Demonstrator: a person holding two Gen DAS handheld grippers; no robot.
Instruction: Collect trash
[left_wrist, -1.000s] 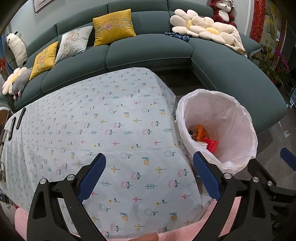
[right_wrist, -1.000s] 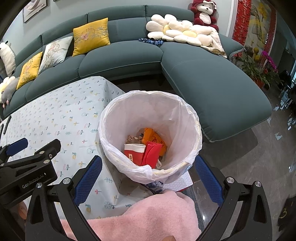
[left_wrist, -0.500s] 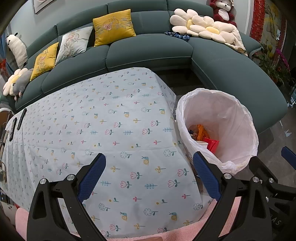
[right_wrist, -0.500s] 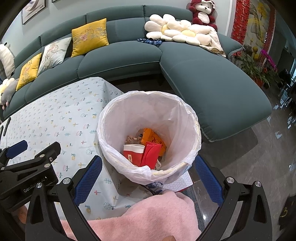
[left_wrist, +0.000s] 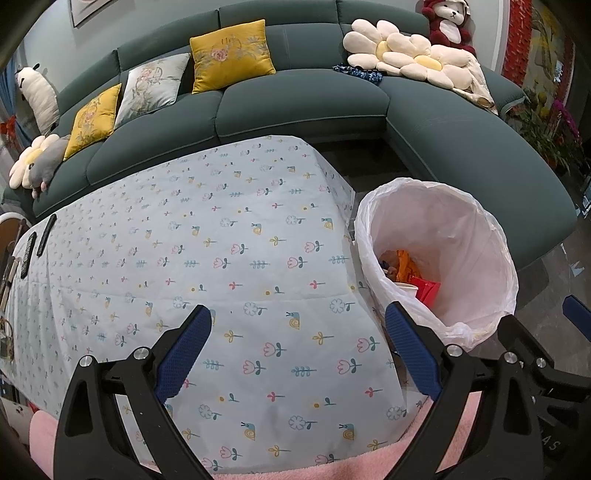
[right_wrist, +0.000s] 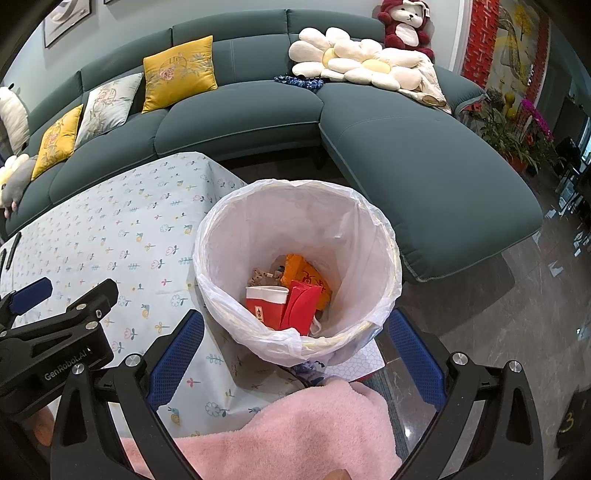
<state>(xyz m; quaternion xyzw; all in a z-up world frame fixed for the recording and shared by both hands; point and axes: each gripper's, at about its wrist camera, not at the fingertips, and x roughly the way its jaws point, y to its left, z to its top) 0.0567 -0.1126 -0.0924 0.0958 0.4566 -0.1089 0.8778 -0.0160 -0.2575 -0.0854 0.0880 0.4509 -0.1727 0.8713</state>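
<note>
directly ahead of right gripper (right_wrist: 295, 354), bin (right_wrist: 369, 221)

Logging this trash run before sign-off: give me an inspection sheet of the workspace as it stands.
Surface: table under a pale floral tablecloth; no litter seen on it.
Job's things: round bin with white plastic liner beside the table, holding a red paper cup, red packet and orange wrapper.
Clutter: two dark slim remotes at the table's far left edge.
Grippers: left gripper and right gripper both open, empty.
Cables: nothing seen.
Surroundings: teal sectional sofa with cushions, potted flowers.
</note>
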